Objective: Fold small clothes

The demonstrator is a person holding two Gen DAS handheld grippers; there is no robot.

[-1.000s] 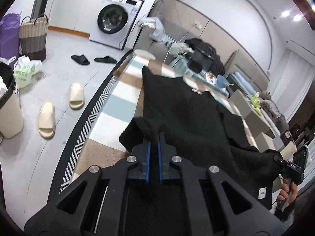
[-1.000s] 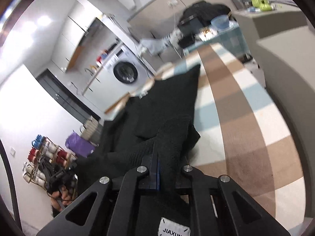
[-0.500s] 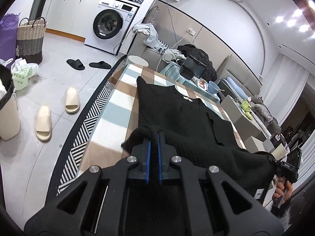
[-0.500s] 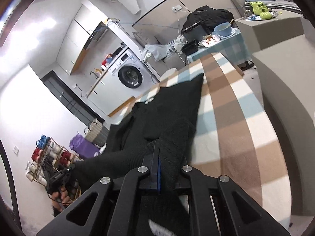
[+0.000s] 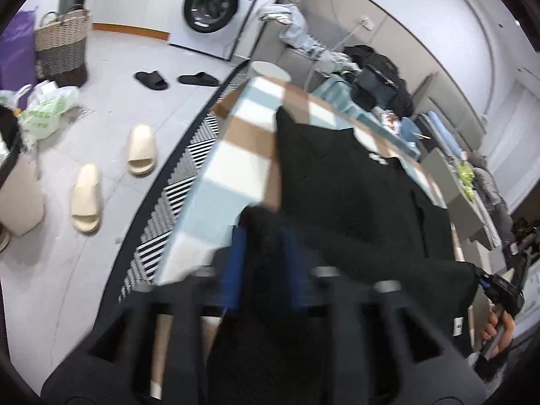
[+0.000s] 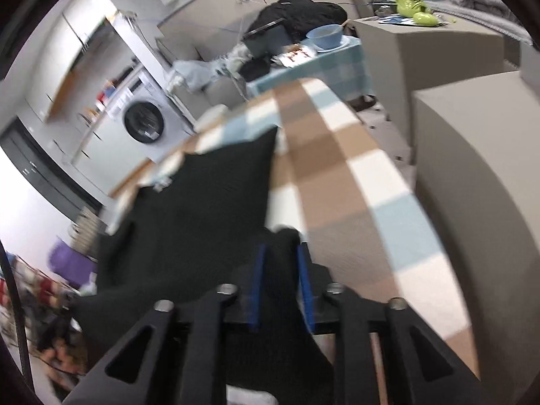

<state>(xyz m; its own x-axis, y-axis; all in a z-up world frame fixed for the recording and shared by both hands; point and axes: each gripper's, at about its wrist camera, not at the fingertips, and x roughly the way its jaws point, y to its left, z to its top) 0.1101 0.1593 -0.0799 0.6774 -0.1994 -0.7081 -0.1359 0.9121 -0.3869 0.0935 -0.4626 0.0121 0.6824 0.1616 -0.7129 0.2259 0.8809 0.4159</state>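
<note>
Black knit garment [image 5: 354, 202]: spread along the checked blanket [image 5: 233, 168], its near hem bunched at both grippers. Left gripper [image 5: 263, 263]: jaws just opened, blue pads apart, fabric loose between them. Right gripper [image 6: 280, 276]: jaws likewise just opened, knit fold standing between the parted pads.

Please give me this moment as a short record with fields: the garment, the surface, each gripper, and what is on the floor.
garment: black knit top, spread flat on the cloth
surface: checked cloth, brown, white and pale blue
left gripper: jaws have just been opening; black fabric between them, pads apart from it
right gripper: jaws have just been opening; fabric between them, no longer pinched
floor: cream slippers, black slippers, basket, washing machine
</note>
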